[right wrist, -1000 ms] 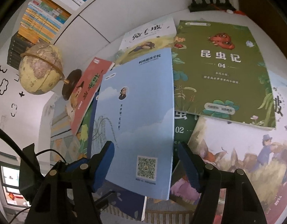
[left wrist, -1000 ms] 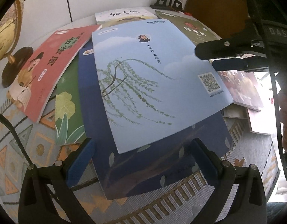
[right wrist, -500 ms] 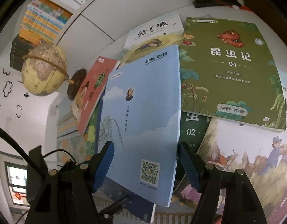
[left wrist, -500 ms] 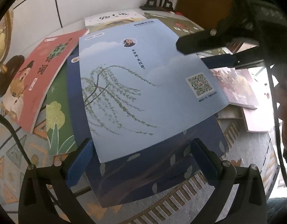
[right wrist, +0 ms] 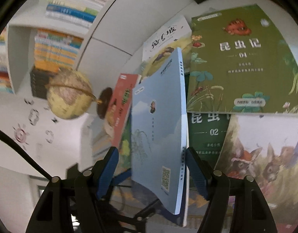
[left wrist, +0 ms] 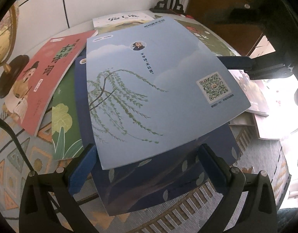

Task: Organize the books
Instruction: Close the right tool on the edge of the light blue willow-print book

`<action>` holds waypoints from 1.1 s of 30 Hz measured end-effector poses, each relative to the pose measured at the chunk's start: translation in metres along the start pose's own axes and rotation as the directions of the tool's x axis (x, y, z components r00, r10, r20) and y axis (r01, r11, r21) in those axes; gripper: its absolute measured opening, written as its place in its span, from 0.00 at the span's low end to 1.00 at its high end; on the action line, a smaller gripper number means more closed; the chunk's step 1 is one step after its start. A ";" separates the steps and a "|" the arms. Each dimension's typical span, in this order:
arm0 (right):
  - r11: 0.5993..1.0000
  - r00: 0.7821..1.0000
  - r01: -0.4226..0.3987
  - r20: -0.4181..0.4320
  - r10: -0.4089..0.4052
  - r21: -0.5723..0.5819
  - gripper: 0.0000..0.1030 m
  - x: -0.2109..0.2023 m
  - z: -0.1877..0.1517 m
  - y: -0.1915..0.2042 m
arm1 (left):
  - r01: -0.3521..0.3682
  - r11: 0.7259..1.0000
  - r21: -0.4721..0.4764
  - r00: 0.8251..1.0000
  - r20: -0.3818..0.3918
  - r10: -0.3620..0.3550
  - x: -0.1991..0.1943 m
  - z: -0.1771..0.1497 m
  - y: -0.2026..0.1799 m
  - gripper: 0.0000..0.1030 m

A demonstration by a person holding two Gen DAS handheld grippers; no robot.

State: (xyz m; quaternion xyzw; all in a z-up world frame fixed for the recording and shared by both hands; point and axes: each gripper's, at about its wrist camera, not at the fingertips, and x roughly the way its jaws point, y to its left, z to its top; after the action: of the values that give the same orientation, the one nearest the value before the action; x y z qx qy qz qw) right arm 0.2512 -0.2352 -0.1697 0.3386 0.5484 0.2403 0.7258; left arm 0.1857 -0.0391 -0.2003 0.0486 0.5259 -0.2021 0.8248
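Note:
A light blue book with a willow tree and a QR code (left wrist: 156, 89) is lifted off the pile and tilted; in the right wrist view (right wrist: 158, 136) its spine edge faces up. My right gripper (right wrist: 151, 172) stands open around the book's spine edge; its blue finger shows under the book's right side in the left wrist view (left wrist: 236, 63). My left gripper (left wrist: 147, 165) is open, its blue fingers either side of the book's near edge. A dark blue book (left wrist: 168, 180) lies underneath.
A red book (left wrist: 46, 79), a green leafy book (left wrist: 63, 120), a white book (left wrist: 119, 18) and green insect books (right wrist: 240, 62) lie spread on the patterned table. A globe (right wrist: 69, 95) stands at the left. A shelf with several books (right wrist: 57, 46) is behind.
The light blue book's right side has risen off the pile and tilted steeply. The right gripper has moved in along its spine edge. The left gripper stays near the front edge.

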 end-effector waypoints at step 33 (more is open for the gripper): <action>0.972 0.979 -0.190 -0.053 0.199 0.138 0.68 0.019 0.002 -0.012 | -0.003 1.000 0.009 1.000 0.010 0.003 -0.002 -0.002 -0.003 0.99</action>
State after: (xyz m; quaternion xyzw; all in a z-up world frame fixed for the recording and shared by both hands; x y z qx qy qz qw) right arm 0.2580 -0.2300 -0.1904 0.4296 0.5513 0.2845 0.6562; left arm 0.1820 -0.0410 -0.1990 0.0519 0.5209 -0.2035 0.8274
